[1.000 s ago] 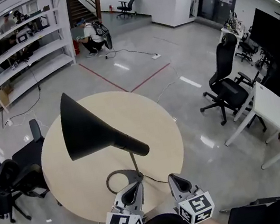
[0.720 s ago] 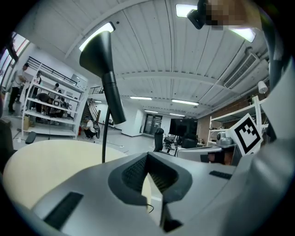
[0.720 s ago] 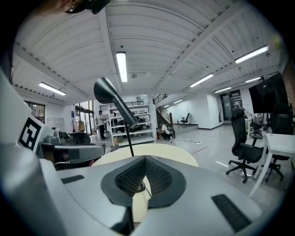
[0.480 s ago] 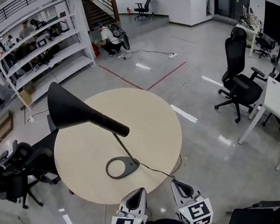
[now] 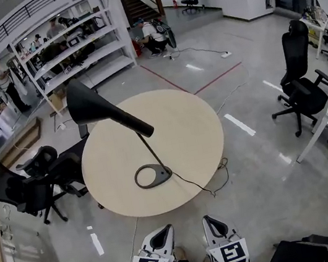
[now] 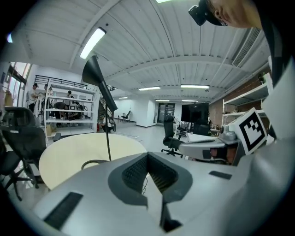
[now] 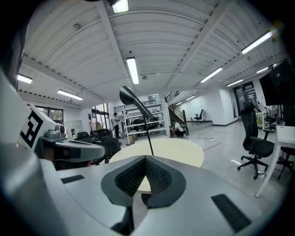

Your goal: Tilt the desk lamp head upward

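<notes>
Both grippers sit low at the bottom edge of the head view, side by side and close to the person's body, their marker cubes nearest the camera and their noses aimed forward at a round table [image 5: 181, 124]. They point only slightly below level. The left gripper [image 5: 163, 230] has its jaws pressed together with nothing between them – its own view shows the ribbed pads meeting. The right gripper [image 5: 209, 221] is clenched and empty in the same way. Neither touches anything; both are well short of the table's near edge. The desk lamp [image 5: 153, 175] stands on the table on a ring base, its thin stem rising to a black cone head [image 5: 93, 102] that reaches out over the table's far left side – wide end toward the shelving.
</notes>
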`<action>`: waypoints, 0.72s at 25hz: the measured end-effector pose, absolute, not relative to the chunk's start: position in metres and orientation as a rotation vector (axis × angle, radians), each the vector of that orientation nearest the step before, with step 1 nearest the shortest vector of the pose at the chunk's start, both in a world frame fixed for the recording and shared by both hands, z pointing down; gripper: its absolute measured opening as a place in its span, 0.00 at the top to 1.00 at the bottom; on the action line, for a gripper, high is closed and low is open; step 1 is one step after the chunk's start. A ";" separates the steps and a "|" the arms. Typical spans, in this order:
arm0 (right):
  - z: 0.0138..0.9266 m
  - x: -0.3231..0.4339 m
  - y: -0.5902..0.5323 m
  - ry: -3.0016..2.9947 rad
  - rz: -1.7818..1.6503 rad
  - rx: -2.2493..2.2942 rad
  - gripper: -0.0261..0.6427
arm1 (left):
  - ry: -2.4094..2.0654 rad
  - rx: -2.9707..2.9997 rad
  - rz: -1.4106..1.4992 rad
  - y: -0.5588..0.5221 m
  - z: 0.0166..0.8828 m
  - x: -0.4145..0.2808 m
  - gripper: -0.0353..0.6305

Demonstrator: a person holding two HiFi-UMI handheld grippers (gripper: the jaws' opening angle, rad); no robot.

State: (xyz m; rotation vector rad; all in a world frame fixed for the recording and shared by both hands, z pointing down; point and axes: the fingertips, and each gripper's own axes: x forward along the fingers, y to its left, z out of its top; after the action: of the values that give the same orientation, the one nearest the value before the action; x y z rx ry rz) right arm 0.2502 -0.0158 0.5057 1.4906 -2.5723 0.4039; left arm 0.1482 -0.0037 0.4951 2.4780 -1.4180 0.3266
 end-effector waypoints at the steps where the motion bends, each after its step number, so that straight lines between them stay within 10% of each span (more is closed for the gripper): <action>1: 0.506 0.249 -0.012 -2.579 0.404 1.484 0.95 | -1.430 2.474 0.333 0.002 0.496 0.147 0.88; 18: 0.482 0.156 0.072 -2.649 0.269 1.414 0.95 | -1.556 2.451 0.291 0.104 0.489 0.054 0.88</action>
State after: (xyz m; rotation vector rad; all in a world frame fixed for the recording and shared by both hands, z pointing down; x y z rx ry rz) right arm 0.1558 0.0724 0.4822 1.4137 -2.6490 0.2688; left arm 0.0543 0.1036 0.4889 2.4514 -1.5557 0.2913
